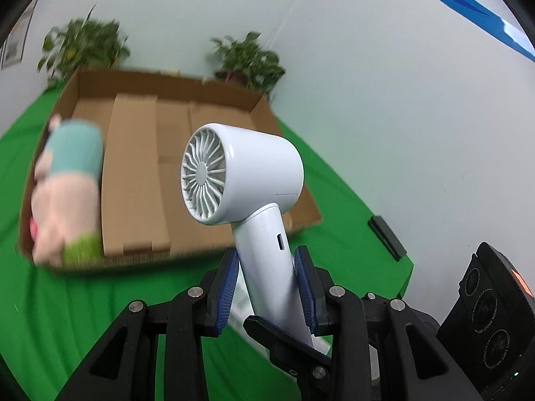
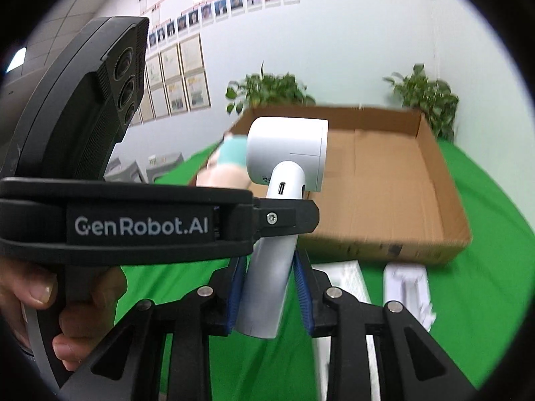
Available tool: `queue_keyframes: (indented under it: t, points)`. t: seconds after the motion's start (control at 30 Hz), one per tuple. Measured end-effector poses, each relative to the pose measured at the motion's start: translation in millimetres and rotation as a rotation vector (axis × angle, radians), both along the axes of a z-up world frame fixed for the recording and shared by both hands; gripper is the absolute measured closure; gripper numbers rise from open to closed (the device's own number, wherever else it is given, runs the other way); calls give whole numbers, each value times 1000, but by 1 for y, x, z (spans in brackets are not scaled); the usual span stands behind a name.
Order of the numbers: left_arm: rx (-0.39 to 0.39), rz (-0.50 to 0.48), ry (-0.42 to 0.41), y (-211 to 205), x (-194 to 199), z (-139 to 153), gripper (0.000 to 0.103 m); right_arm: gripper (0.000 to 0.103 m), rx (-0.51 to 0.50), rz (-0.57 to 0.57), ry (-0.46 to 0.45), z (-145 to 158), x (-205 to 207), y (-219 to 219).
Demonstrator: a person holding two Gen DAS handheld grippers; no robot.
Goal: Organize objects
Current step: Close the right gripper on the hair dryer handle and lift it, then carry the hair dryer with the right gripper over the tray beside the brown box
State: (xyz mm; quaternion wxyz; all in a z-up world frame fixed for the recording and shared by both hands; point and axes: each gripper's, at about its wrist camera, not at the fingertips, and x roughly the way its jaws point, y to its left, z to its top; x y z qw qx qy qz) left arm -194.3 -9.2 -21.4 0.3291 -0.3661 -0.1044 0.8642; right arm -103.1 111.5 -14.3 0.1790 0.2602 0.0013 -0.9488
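Observation:
A white hair dryer (image 1: 244, 173) hangs in the air above the green cloth, head up and handle down. My left gripper (image 1: 267, 260) is shut on its handle, blue pads pressing both sides. In the right wrist view the same hair dryer (image 2: 287, 147) has its handle clamped lower down by my right gripper (image 2: 270, 264), also shut on it. The left gripper's black finger (image 2: 284, 217) crosses the handle just above. An open shallow cardboard box (image 1: 133, 173) lies behind the dryer, with a pink and teal plush toy (image 1: 67, 193) at its left side.
Green cloth (image 1: 83, 300) covers the table. White packaging pieces (image 2: 408, 287) lie on it before the box (image 2: 384, 183). Two potted plants (image 1: 247, 60) stand behind the box by the wall. A black bar (image 1: 388, 237) sits at the table's right edge. A hand (image 2: 40, 294) grips the left tool.

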Motion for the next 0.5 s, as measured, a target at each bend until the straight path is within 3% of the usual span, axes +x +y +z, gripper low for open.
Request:
queue_keyframes:
  t: [0.3, 0.5]
  points:
    - [-16, -2, 147, 16, -42, 95, 72, 76, -4, -14, 125, 61, -41, 11]
    - [-37, -3, 169, 19, -74, 132, 72, 76, -17, -14, 132, 86, -73, 14]
